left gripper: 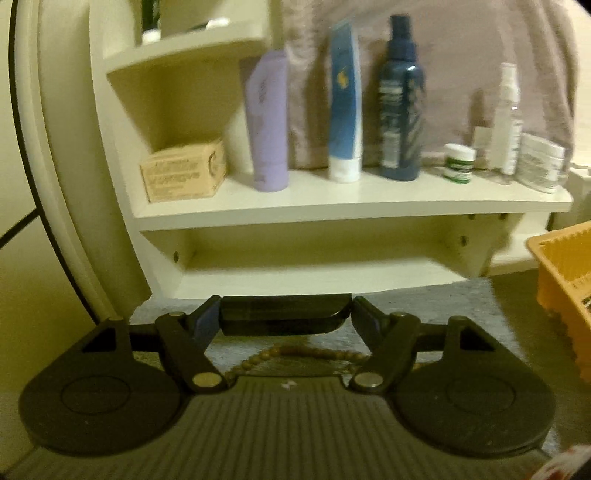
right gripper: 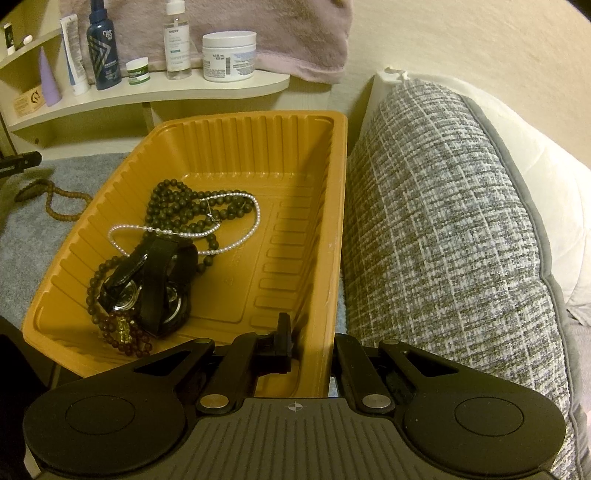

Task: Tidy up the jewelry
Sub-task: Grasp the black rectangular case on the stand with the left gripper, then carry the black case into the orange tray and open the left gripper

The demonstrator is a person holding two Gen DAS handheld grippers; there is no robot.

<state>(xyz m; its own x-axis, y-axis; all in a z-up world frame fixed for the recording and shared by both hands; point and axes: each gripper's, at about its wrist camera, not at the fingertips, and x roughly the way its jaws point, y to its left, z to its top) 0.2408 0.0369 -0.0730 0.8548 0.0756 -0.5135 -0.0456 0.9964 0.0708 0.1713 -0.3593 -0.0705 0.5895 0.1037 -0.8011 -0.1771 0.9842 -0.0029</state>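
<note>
Surface: grey fleecy blanket (right gripper: 22, 236) under everything, cream wall behind, white wooden shelf (left gripper: 332, 206) low against it.
Shelf goods: lilac tube (left gripper: 267, 122), blue-and-white tube (left gripper: 345, 107), dark blue spray bottle (left gripper: 400, 103), clear pump bottle (right gripper: 177, 40), white tub (right gripper: 229, 55), small green-and-white jar (right gripper: 138, 72), tan cardboard box (left gripper: 183, 171); a mauve towel (right gripper: 277, 33) hangs behind them.
Writing: print on every label is too blurred or small to read.
Beside the tray: grey-and-white woven cushion (right gripper: 443, 229), touching its right wall.
Jewelry: orange ribbed plastic tray (right gripper: 306, 147) holds dark bead strands (right gripper: 177, 206), a white pearl necklace (right gripper: 229, 236), black-strapped watches (right gripper: 159, 280) and a dark red bead bracelet (right gripper: 127, 338); a brown wooden bead string (right gripper: 62, 208) lies on the blanket left of the tray.
Left gripper (left gripper: 286, 319): pads clamped on a flat black oblong piece (left gripper: 284, 315), raised above the brown beads.
Right gripper (right gripper: 310, 347): closed on the tray's near wall, one finger inside, one outside.
</note>
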